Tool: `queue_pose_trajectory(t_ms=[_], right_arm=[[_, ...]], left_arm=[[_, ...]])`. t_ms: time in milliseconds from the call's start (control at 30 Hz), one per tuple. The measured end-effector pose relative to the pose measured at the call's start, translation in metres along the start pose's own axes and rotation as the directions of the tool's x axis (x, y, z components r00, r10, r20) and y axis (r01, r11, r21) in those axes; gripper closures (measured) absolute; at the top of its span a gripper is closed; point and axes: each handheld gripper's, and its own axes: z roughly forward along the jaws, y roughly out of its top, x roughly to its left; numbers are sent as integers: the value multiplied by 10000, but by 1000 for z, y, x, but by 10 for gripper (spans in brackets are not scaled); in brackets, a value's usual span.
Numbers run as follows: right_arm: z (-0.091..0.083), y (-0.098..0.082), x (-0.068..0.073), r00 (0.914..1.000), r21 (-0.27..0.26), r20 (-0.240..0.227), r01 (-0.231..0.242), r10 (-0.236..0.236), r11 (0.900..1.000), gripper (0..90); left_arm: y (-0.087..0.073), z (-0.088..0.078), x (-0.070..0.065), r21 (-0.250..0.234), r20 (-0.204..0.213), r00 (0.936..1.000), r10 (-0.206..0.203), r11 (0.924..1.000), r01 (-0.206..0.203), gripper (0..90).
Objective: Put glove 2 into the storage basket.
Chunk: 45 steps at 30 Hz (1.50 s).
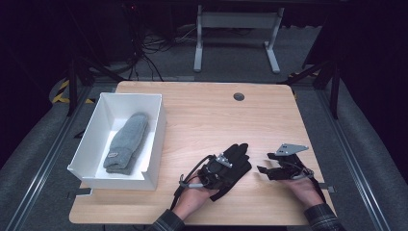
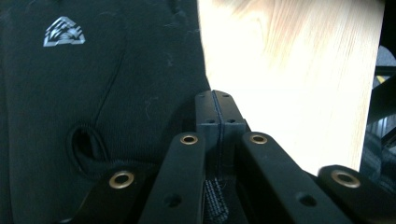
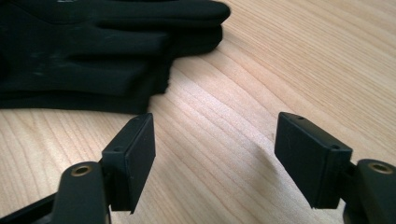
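- The left gripper (image 1: 226, 162) is clenched tight, its two pads pressed flat together in the left gripper view; a thin edge of the black glove (image 1: 234, 166) looks pinched between them low down, where a strip of woven strap shows under the jaws; the gripper rests on top of the glove in the high view
- The right gripper (image 1: 263, 169) is released, its jaws standing wide apart over bare wood with nothing between them; it sits just right of the glove, apart from it
- The black glove lies flat on the table (image 1: 202, 115) near the front edge, between the two hands; its fingers point away from the person; a small silver emblem (image 2: 64, 31) marks its back in the left gripper view; in the right gripper view its stacked fingers (image 3: 154, 28) lie ahead and to the left of the open jaws
- A white box (image 1: 153, 144) stands at the table's left side, well apart from the glove; a grey mitten (image 1: 126, 143) lies inside it, cuff towards the person
- A round dark hole cover (image 1: 238, 96) sits near the table's far edge
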Motion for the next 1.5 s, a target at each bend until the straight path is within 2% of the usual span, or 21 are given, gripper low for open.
queue_pose_trajectory(t_ms=[233, 333, 400, 500, 533, 733, 767, 833, 867, 900, 1000, 1167, 1400, 1433, 1500], right_arm=[[4, -1, 0, 9999, 55, 24, 109, -109, 9999, 283], [6, -2, 0, 9999, 105, 54, 135, -135, 9999, 282], [8, -3, 0, 9997, 153, 78, 244, -245, 9996, 267], [8, -3, 0, 9996, 134, 93, 249, -251, 9996, 260], [9, -4, 0, 9996, 38, 86, 280, -280, 9996, 240], [11, -7, -1, 9996, -266, 82, 271, -269, 9993, 184], [11, -7, -1, 9996, -266, 82, 271, -269, 9993, 184], [11, -7, -1, 9996, -268, 85, 270, -268, 9993, 183], [11, -7, -1, 9996, -267, 89, 266, -263, 9993, 182], [11, -7, -1, 9996, -267, 89, 266, -263, 9993, 182], [11, -7, -1, 9996, -263, 93, 262, -260, 9993, 181], [11, -7, -1, 9996, -264, 92, 260, -258, 9993, 181], [11, -7, -1, 9996, -266, 96, 256, -253, 9993, 181], [11, -7, -1, 9996, -266, 96, 256, -254, 9993, 181], [11, -7, -1, 9996, -266, 98, 254, -251, 9993, 181]], left_arm=[[-18, -18, 5, 115, -149, 9998, 154, 9998, -152, 900], [-19, -20, 4, 13, -201, 9995, 228, 9997, -228, 900], [-16, -24, 4, -50, -326, 9982, 507, 9987, -509, 900], [-14, -27, 4, -211, -385, 9974, 614, 9978, -623, 824], [-10, -33, 6, -266, -528, 9952, 823, 9961, -838, 787], [1, -41, 16, -461, -746, 9906, 1150, 9919, -1186, 505], [1, -41, 16, -461, -746, 9906, 1150, 9919, -1186, 466], [6, -38, 22, -252, -976, 9848, 1436, 9889, -1466, 370], [6, -38, 22, -252, -976, 9848, 1436, 9889, -1466, 333], [8, -34, 25, -165, -958, 9836, 1529, 9878, -1552, 333], [10, -26, 28, 85, -1054, 9785, 1773, 9841, -1774, 210], [13, -14, 34, 393, -1357, 9727, 1884, 9820, -1847, 155], [11, -5, 40, 604, -1232, 9766, 1765, 9836, -1701, 154], [9, -2, 42, 657, -1107, 9806, 1620, 9857, -1554, 155], [8, -1, 43, 588, -995, 9824, 1581, 9865, -1528, 164]])
